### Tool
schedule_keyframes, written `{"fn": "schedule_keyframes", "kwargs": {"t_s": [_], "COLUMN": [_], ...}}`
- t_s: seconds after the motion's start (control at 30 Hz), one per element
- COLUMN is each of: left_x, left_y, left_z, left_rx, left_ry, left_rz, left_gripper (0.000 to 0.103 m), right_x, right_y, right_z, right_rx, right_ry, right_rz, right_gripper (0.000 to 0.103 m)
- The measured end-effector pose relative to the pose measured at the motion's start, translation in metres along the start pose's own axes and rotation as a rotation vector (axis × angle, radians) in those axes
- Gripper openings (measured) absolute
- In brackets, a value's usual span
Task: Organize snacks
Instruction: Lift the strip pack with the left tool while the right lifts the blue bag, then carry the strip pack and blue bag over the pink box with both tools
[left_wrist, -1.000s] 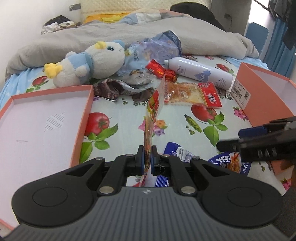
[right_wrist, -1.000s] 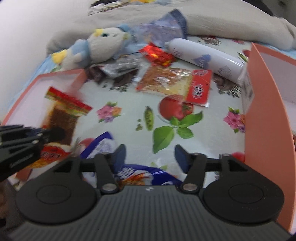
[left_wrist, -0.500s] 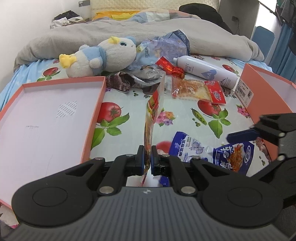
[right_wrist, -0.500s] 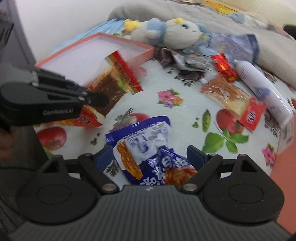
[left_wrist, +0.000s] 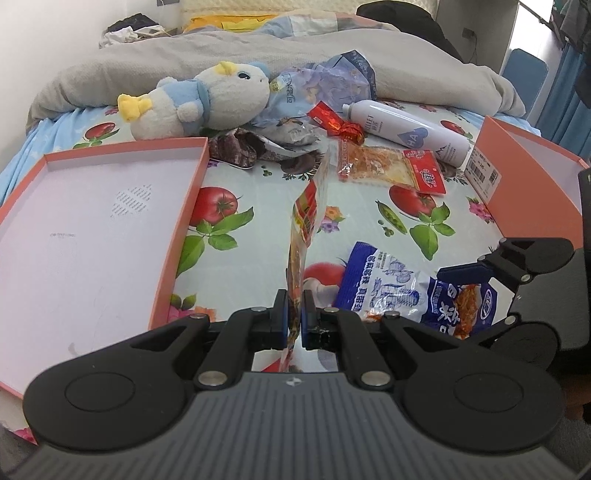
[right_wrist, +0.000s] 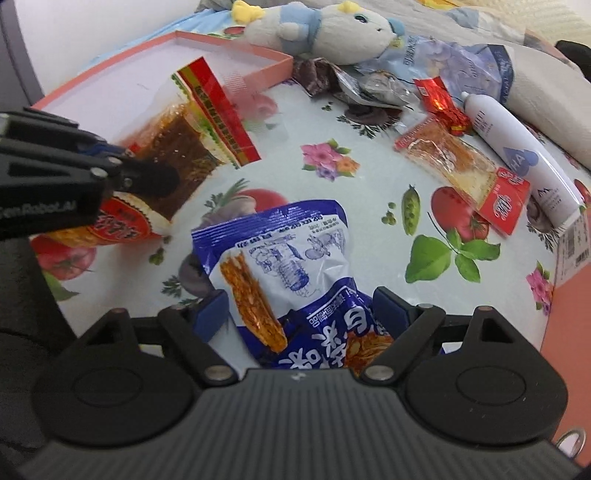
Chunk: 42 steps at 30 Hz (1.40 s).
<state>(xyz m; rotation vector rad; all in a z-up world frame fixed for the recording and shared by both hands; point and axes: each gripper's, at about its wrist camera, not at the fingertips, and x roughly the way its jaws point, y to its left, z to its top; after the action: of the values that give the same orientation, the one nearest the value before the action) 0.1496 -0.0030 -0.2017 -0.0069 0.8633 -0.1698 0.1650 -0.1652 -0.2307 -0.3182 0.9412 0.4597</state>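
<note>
Left wrist view showed the left hand-held gripper (left_wrist: 294, 314) clamped on a red and clear snack packet (left_wrist: 306, 229), held edge-on above the bed sheet (left_wrist: 258, 192). Right wrist view showed the right hand-held gripper (right_wrist: 299, 314) with its jaws wide and closing, 1 blue snack bag (right_wrist: 288, 266) lying on the sheet between them, pads apart from it. Beyond lay an orange snack packet (left_wrist: 388, 166), a white bottle (left_wrist: 406, 131) and a plush toy (left_wrist: 207, 103). An empty pink box lid (left_wrist: 92, 221) sat left, another pink box (left_wrist: 524, 177) right.
</note>
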Motion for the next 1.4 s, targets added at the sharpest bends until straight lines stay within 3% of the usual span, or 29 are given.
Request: {"fn": "schedule_keyframes", "kwargs": {"t_s": [0.1,0.37,0.83,1.1,1.4], "left_x": [-0.001,-0.004,-0.024,-0.051,-0.079], "left_y": [0.001,-0.004,-0.036,-0.069,-0.099], "left_z": [0.001,0.006,0.031,0.069,0.108], "left_rx": [-0.004,-0.002,0.024,0.040,0.053], "left_ry": [-0.002,-0.010,-0.037,-0.096,-0.168], "left_rz": [0.000,-0.007,-0.057,-0.110,-0.146], "left_gripper": [0.007,0.007,0.007,0.008,0.008], "right_x": [0.000,-0.018,-0.086,-0.134,-0.188], "right_y": [-0.004,-0.017,-0.048,-0.065,-0.095], "right_z": [-0.002,-0.006,-0.004,0.010,0.027], "right_rx": [0.057,0.206,0.419,0.475,0.512], "right_ry": [0.001,-0.032,-0.153,-0.230,-0.347], "right_rz": [-0.028,-0.086,-0.132,-0.138,-0.201], "right_gripper": [0.068,0.046,0.045,0.045,0.045]}}
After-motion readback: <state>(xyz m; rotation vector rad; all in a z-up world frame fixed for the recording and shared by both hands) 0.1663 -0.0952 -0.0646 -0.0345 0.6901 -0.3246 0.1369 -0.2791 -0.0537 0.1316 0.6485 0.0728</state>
